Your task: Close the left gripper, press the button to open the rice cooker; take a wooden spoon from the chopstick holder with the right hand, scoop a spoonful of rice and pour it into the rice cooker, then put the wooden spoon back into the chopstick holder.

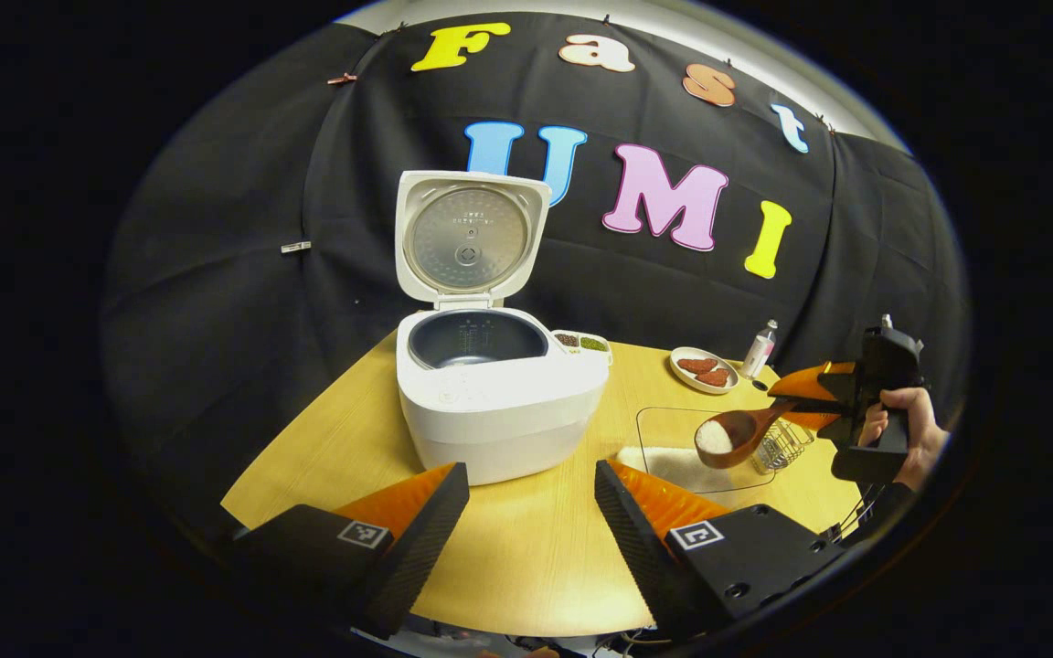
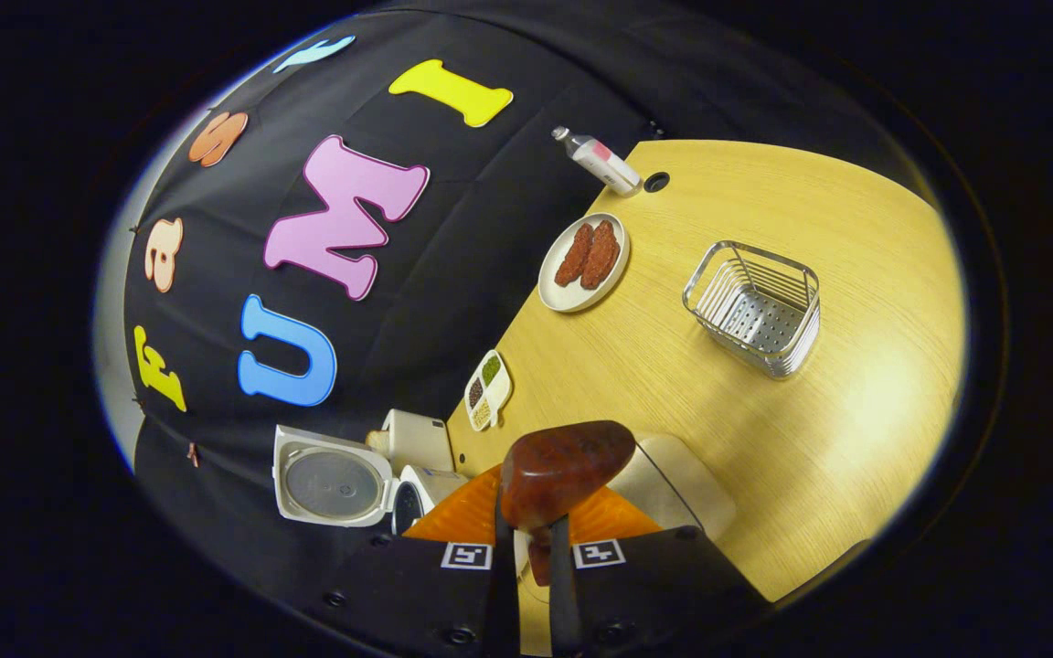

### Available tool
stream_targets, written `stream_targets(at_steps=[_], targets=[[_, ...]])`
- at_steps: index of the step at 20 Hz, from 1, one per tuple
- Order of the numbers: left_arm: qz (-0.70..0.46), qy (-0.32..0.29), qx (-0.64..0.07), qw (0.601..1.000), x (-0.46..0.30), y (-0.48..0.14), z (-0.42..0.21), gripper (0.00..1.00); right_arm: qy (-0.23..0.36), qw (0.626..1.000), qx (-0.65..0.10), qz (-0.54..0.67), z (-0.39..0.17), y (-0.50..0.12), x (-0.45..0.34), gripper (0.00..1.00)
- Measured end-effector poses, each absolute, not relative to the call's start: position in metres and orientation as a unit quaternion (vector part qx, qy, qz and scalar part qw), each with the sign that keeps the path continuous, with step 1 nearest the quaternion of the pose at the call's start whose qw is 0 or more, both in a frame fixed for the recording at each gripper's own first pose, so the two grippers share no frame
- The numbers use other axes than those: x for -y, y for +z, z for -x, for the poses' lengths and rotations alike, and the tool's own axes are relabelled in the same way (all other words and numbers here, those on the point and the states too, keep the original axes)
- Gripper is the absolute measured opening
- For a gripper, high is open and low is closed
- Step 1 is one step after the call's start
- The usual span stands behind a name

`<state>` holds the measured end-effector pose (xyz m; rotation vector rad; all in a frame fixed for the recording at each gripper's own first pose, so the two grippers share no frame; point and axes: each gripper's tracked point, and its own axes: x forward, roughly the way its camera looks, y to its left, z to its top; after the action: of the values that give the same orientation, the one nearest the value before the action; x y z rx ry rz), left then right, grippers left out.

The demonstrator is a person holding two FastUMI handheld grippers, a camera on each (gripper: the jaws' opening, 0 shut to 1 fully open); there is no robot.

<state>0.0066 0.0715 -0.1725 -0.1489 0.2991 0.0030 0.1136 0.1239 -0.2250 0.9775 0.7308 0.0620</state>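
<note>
Left gripper view: the right gripper (image 1: 796, 407) clamps the wooden spoon (image 1: 735, 437), heaped with rice, right of the open rice cooker (image 1: 495, 388); the left gripper (image 1: 531, 521) gapes wide and empty over bare table (image 1: 526, 548).

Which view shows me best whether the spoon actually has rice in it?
The left gripper view: the wooden spoon, held by the right claw, faces it with white rice heaped in the bowl. The right gripper view shows the spoon's rounded underside.
</note>
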Motion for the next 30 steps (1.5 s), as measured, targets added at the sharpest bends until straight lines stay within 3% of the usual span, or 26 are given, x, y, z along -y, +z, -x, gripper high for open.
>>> stream_targets(at_steps=[6,19,27,30], targets=[[0.075,0.0,-0.147,0.986,-0.069,-0.169,-0.003,0.96,0.051,0.809,-0.324,-0.488,-0.129,-0.182,-0.143,0.17],[0.081,0.023,-0.11,0.99,-0.111,-0.146,-0.001,0.96,0.133,0.771,-0.31,-0.539,-0.17,-0.097,-0.271,0.17],[0.096,0.079,-0.114,0.986,-0.174,-0.157,0.013,0.96,0.176,0.797,-0.322,-0.48,-0.19,-0.11,-0.374,0.17],[0.115,0.099,-0.123,0.981,-0.191,-0.168,0.02,0.96,0.199,0.826,-0.307,-0.428,-0.203,-0.111,-0.41,0.17]])
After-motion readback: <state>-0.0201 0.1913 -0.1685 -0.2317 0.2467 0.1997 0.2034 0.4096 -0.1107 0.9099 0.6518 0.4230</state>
